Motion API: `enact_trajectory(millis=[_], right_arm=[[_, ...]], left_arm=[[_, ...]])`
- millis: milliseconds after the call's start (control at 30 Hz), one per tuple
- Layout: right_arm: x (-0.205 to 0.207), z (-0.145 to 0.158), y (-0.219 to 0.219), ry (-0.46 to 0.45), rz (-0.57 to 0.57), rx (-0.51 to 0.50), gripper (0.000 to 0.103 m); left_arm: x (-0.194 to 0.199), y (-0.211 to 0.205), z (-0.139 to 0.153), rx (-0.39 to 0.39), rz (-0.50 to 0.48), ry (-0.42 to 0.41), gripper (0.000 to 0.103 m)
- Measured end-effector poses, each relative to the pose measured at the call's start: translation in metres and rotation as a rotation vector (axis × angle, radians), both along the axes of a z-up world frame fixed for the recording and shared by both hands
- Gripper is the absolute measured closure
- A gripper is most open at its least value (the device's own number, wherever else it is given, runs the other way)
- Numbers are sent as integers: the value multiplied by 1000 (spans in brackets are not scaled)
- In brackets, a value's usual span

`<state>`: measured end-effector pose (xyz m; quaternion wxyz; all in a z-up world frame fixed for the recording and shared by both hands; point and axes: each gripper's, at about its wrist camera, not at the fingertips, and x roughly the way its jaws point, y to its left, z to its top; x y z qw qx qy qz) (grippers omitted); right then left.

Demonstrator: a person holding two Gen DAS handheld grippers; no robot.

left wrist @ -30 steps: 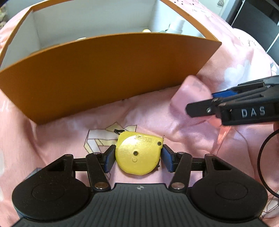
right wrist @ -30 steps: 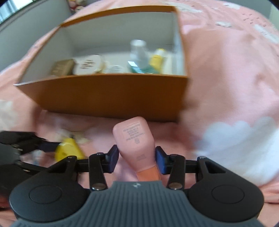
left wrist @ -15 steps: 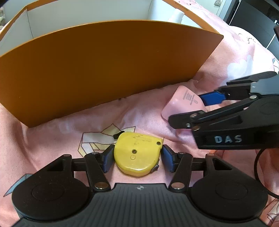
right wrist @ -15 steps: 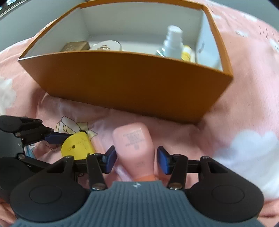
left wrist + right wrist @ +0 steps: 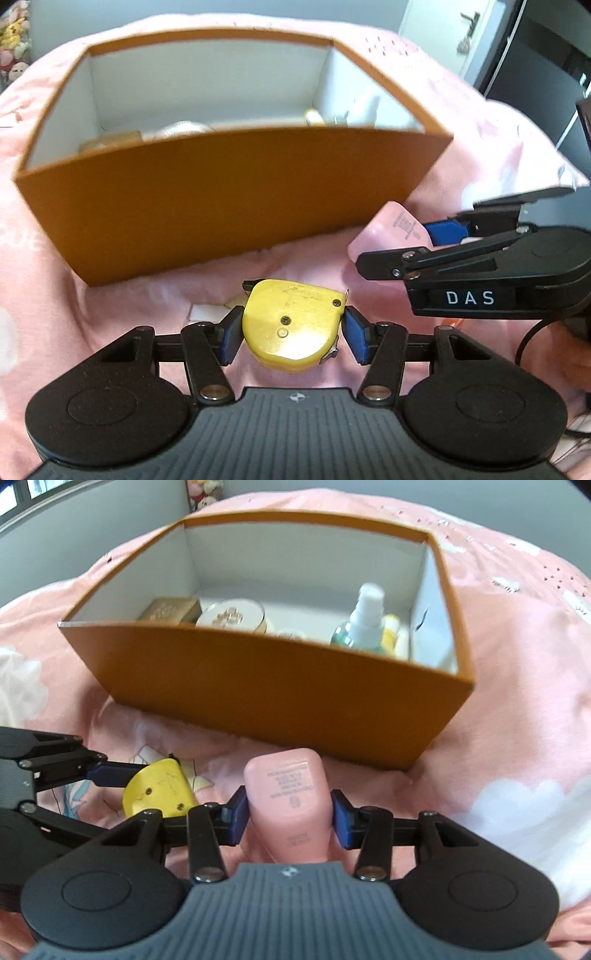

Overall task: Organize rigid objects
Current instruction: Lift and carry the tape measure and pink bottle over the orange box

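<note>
The yellow tape measure (image 5: 293, 328) sits pinched between the blue pads of the left gripper (image 5: 291, 332), held just above the pink bedspread (image 5: 491, 155) in front of the orange box (image 5: 229, 192). Just to its right, the pink tube (image 5: 288, 797) lies between the pads of the right gripper (image 5: 289, 814), whose jaws are closing on it, both pads pressing its sides. The two grippers are near each other, side by side, both short of the box's near wall. Inside the box stand a spray bottle (image 5: 364, 622), a round white tin (image 5: 232, 616) and a small gold carton (image 5: 170, 609).
</note>
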<state>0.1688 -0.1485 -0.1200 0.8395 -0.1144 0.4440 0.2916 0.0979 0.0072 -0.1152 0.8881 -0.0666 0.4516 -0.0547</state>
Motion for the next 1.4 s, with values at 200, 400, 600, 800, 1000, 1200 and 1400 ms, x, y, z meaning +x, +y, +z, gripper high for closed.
enact_trajectory(millis=[200, 400, 600, 800, 1000, 1200, 1400], right_arm=[[-3, 22, -9, -37, -11, 38, 57], [-10, 48, -13, -79, 8, 49, 57], [-8, 75, -15, -68, 20, 97, 57], [-6, 102, -10, -125, 55, 107, 57], [10, 124, 5, -171, 93, 113, 57], [43, 133, 30, -175, 118, 108, 57], [84, 131, 56, -132, 148, 95, 57]], left_arm=[[-13, 3, 32, -37, -4, -75, 39], [-22, 9, 61, -79, 7, -107, 39], [-12, 6, 80, -77, 56, -110, 39], [0, 15, 97, -62, 107, -166, 39], [17, 37, 108, -82, 142, -175, 39], [45, 57, 111, -63, 193, -190, 39], [87, 80, 98, -105, 122, -133, 39]])
